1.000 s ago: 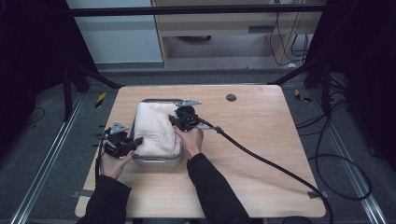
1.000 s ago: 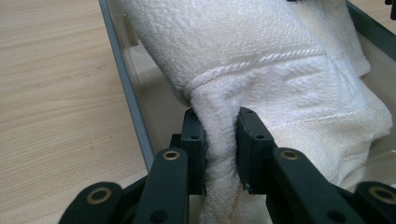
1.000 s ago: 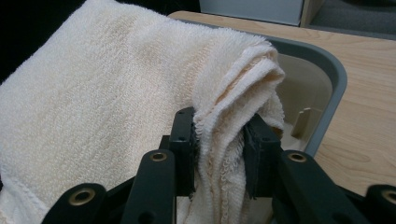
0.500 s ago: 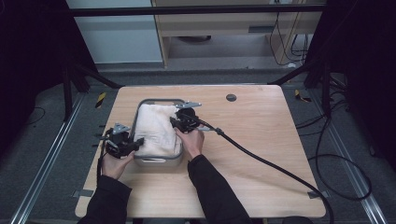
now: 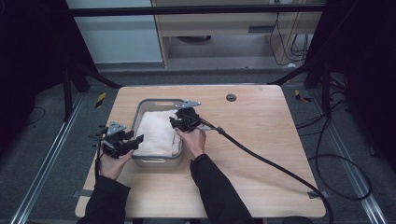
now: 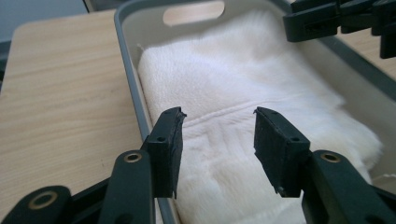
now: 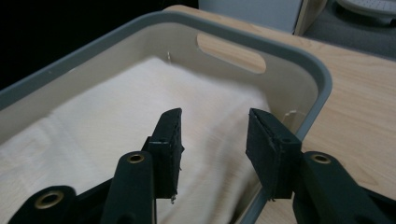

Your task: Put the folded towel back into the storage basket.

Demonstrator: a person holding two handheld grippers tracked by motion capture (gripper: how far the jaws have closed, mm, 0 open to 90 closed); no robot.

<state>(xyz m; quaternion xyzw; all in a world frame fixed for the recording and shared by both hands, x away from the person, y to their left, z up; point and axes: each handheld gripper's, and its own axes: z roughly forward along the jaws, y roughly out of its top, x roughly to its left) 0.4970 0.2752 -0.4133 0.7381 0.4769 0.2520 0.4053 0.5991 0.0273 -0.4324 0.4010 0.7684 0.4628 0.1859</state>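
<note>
White towel [image 5: 156,133] in grey tub [image 5: 156,160], grippers at either side

White folded towel [image 5: 157,132] lies flat — inside the grey tub [image 5: 158,102].

Even overhead light, dark surroundings, right gripper view slightly blurred

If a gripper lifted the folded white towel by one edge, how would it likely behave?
The towel looks soft and fluffy, so it would probably droop and unfold rather than stay flat. It seems light for its bulk. Filling the grey bin, it might drag against the walls.
</note>
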